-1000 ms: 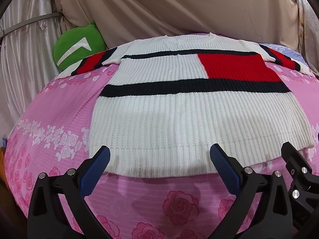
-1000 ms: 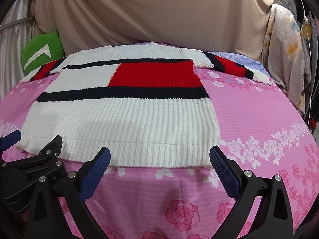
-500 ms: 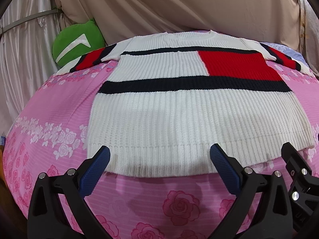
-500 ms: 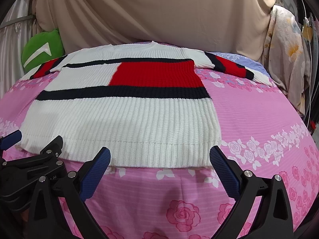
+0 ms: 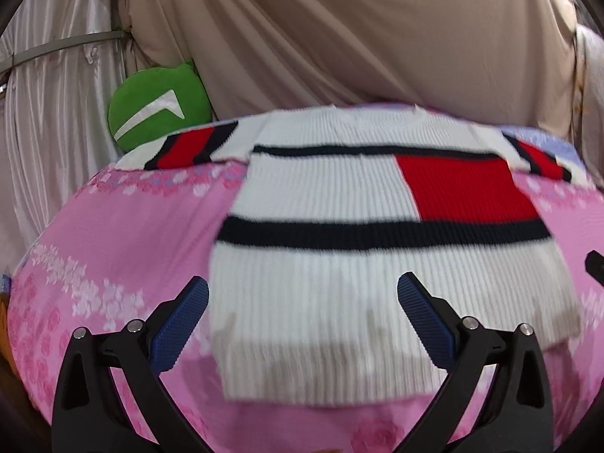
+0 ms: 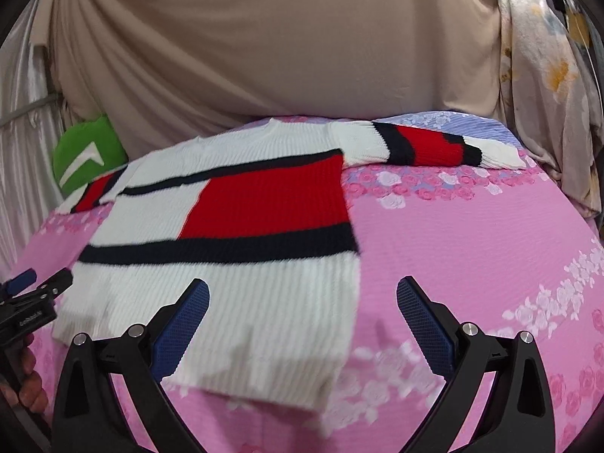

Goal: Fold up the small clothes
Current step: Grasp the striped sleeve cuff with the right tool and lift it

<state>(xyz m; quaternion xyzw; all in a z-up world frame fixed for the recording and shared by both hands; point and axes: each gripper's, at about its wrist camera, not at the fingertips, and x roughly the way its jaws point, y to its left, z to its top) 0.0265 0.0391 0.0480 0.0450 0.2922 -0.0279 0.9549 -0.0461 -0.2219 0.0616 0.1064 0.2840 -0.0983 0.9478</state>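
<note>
A white knit sweater [image 5: 339,283] with navy stripes and a red block lies flat on the pink floral bed sheet [image 5: 113,256], sleeves spread to both sides. In the right wrist view the same sweater [image 6: 226,287] fills the left half, its right sleeve [image 6: 426,147] stretched out at the back. My left gripper [image 5: 302,309] is open above the hem's left part, nothing between its blue pads. My right gripper [image 6: 302,309] is open over the sweater's lower right corner. The left gripper [image 6: 34,283] also shows at the left edge of the right wrist view, held by a hand.
A green cushion [image 5: 158,109] leans at the bed's back left. Beige drapes [image 5: 339,37] hang behind the bed. A floral cloth [image 6: 547,94] hangs at the right. A lilac patterned patch of sheet [image 6: 453,120] lies under the right sleeve.
Both grippers have moved forward over the sweater's hem and apart, the left toward the left side, the right toward the right edge. Both stay open. The sweater lies as before.
</note>
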